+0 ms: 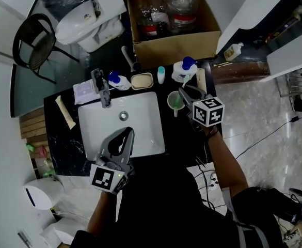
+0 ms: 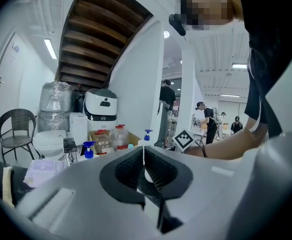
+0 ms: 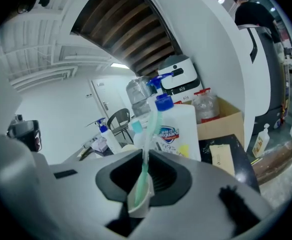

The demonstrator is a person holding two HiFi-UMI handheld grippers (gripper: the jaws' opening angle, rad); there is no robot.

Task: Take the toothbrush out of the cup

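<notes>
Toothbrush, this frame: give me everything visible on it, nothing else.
The toothbrush is a slim, pale mint-green stick, plastic by the look and slightly translucent. It stands nearly upright with a slight tilt, and its lower end is down in the pale cup. The right claw is closed on its shaft, with a pad on each side. Its upper end rises in front of a white soap bottle. The bristles cannot be made out.
</notes>
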